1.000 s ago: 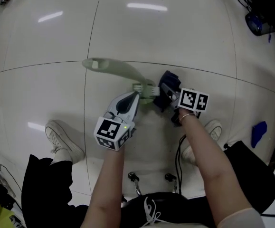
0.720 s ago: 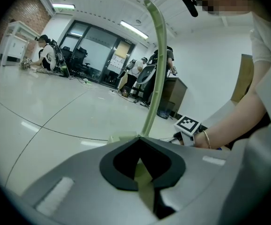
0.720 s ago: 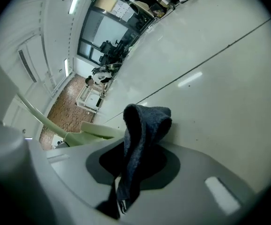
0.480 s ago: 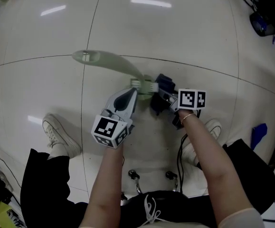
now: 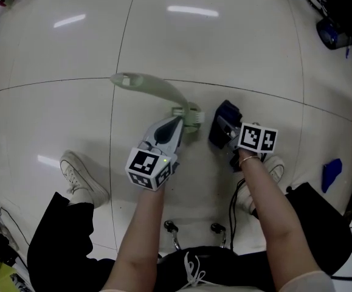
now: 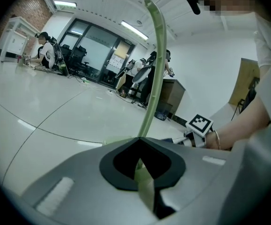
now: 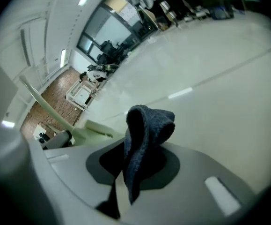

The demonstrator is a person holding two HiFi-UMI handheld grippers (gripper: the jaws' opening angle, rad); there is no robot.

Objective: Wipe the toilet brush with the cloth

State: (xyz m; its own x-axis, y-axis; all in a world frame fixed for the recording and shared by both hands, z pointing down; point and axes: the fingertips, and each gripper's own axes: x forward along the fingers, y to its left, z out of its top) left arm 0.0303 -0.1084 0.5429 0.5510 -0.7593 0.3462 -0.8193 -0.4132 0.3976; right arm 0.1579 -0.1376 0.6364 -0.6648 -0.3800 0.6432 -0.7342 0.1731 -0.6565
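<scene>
Nearest, the left tongs [image 5: 179, 124] are clenched on the toilet brush [image 5: 157, 90], gripping it low on the stem where it meets the head. The brush is pale green all over. From the left tongs' own view its slim, flat handle [image 6: 153, 78] rises out of the closed jaws in a gentle curve. Just to the right, the right tongs [image 5: 223, 130] are clenched on the cloth [image 5: 225, 115], a dark blue knitted piece that bunches up above the jaws in a rounded fold [image 7: 143, 125].

In the head view the brush's head sits just beside the cloth, with a thin strip of white floor [image 5: 224, 41] showing between them. The handle sweeps away to the left above the tiles and ends in a broad tip with a small hole.

Most of the brush head is covered by the left tongs, so its bristles cannot be made out. The cloth's lower part is lost inside the right jaws, and its full shape is unclear
</scene>
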